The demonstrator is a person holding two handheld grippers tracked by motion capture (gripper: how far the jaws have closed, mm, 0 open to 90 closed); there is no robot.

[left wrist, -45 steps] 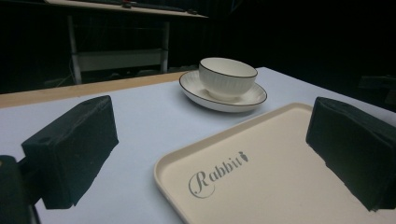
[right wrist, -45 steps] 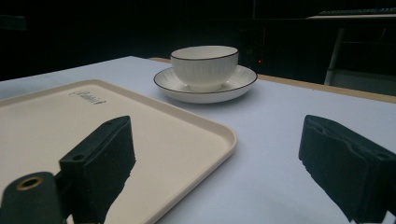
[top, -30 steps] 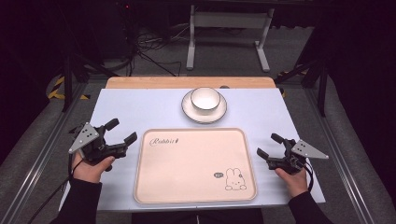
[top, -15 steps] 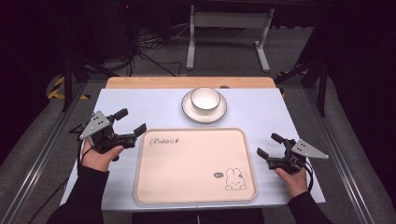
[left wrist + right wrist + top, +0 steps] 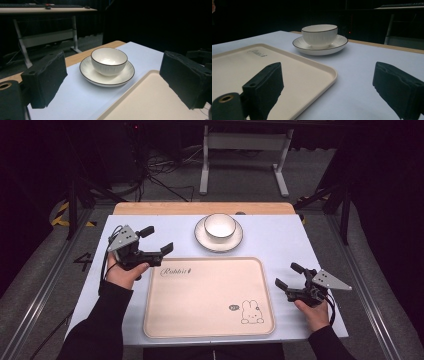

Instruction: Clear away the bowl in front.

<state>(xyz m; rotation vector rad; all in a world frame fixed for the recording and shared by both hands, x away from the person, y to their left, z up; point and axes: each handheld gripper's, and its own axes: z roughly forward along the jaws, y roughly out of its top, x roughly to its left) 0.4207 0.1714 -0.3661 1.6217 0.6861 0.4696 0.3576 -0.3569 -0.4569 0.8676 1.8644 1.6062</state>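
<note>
Reaching with your left gripper [image 5: 156, 240], jaws wide, toward the far bowl [image 5: 219, 225], you next straddle its rim squarely.

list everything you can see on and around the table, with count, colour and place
bowl: 1, white with a dark rim, standing on the saucer
saucer: 1, white with a dark rim, far middle of the table
tray: 1, cream, near middle of the table, bare but for a printed word and a small rabbit drawing
table cover: 1, pale blue-white, over the table top
wooden edge: 1, light brown, along the far side of the table
desk frame: 1, grey metal, on the floor behind the table
left gripper: 1, black jaws apart, raised left of the tray and aimed toward the bowl
right gripper: 1, black jaws apart, right of the tray
</note>
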